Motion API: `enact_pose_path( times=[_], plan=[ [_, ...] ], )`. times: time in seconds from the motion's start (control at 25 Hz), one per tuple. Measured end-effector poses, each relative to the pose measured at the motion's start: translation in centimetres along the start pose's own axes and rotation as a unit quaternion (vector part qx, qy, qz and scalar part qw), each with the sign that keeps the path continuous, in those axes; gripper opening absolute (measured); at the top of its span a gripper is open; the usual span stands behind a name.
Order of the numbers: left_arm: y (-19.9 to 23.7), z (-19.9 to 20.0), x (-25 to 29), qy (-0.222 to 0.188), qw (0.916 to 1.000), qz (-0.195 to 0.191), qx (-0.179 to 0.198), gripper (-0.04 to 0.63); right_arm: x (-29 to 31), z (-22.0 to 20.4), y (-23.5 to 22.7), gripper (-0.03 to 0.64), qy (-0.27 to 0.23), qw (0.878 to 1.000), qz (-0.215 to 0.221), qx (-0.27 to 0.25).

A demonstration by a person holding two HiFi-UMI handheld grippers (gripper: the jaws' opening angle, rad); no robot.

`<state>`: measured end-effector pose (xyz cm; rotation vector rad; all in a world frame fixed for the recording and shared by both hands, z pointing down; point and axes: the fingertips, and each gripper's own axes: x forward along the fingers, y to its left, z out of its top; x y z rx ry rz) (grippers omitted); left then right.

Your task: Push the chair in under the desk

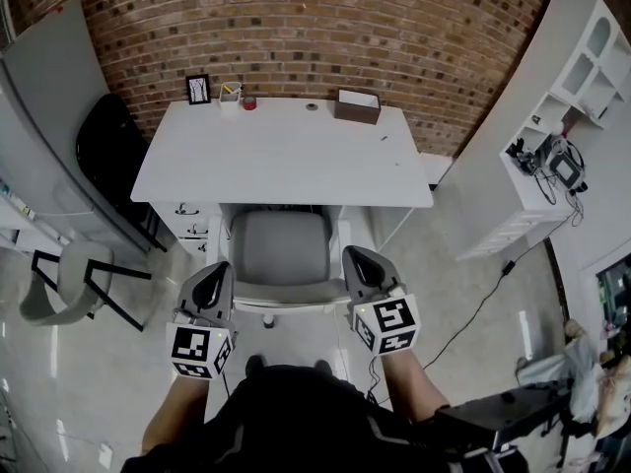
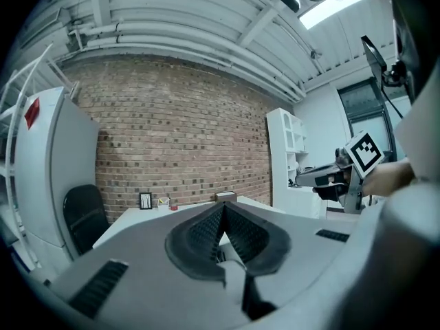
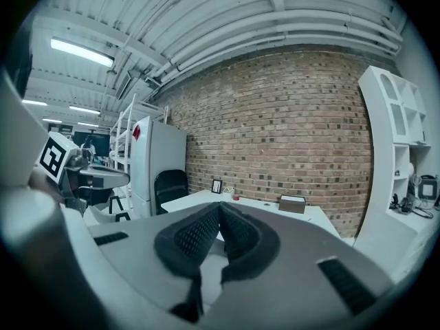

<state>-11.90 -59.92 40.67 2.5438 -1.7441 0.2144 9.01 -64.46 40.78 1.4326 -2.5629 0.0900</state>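
Shows grey cushioned white-framed chair (image 1: pixel 280 247), seat meeting edge of smooth white rectangular worktop (image 1: pixel 286 156); left hand-held gripper (image 2: pixel 221 210) and right hand-held gripper (image 3: pixel 220 209) closed tight, empty.

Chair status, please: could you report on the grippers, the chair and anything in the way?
Grippers: left gripper and right gripper both shut, empty, flanking the chair back. Seat mostly out from under the desk. Nothing seen blocking.
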Motion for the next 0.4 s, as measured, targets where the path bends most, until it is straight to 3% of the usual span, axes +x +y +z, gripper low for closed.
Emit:
enact_pose_path(
  times=[0.4],
  plan=[
    [-0.25, -0.21, -0.78, 0.0, 0.9996, -0.024, -0.014, 0.008, -0.37, 0.17, 0.65, 0.008, 0.001, 1.0, -0.005, 0.0]
  ],
)
